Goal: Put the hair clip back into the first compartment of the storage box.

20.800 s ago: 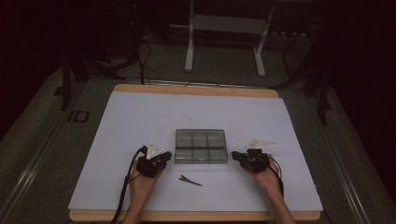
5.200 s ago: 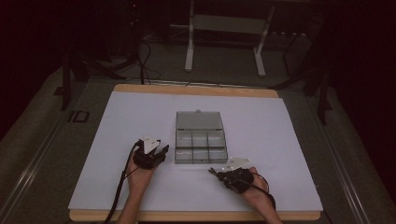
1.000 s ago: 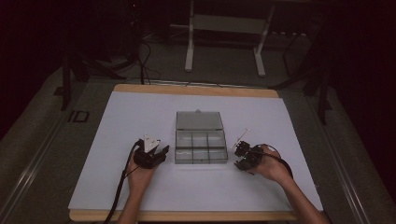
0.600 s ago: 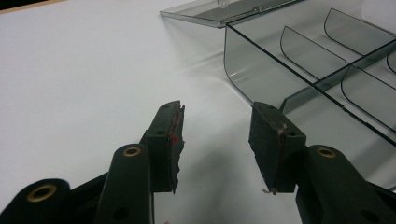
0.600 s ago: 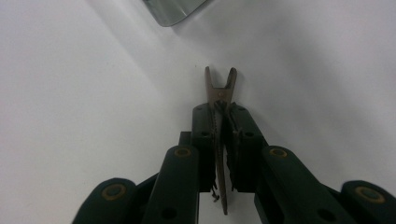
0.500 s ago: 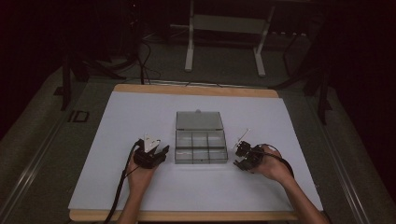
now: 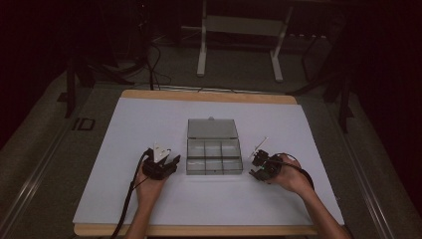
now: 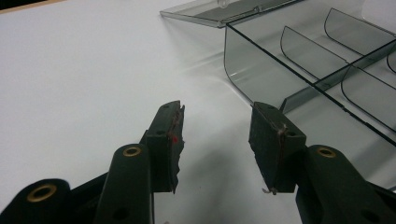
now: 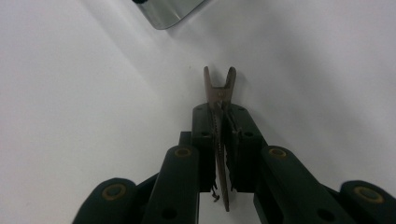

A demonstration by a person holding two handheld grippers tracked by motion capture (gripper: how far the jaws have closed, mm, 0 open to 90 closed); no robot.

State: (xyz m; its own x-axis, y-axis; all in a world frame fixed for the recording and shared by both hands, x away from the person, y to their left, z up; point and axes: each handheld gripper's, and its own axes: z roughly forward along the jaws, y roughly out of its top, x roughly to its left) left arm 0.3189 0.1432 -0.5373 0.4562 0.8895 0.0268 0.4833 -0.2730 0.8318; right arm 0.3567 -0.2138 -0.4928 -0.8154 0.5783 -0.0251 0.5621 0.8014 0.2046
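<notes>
The right gripper point(image 9: 219, 119), its jaws just closing, pinches a thin metal hair clip point(image 9: 219, 88) whose forked tip sticks out past the pads, just right of the clear compartment box point(image 7: 214, 158). The left gripper point(image 8: 217, 135) stands spread and empty just left of that box, near its front corner. No writing is readable. The box's lid point(image 7: 211, 129) lies open behind it; white table point(image 7: 149, 119) lies bare all round.

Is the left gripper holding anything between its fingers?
No: in the left gripper view the left gripper has its fingers spread apart over bare white table.
</notes>
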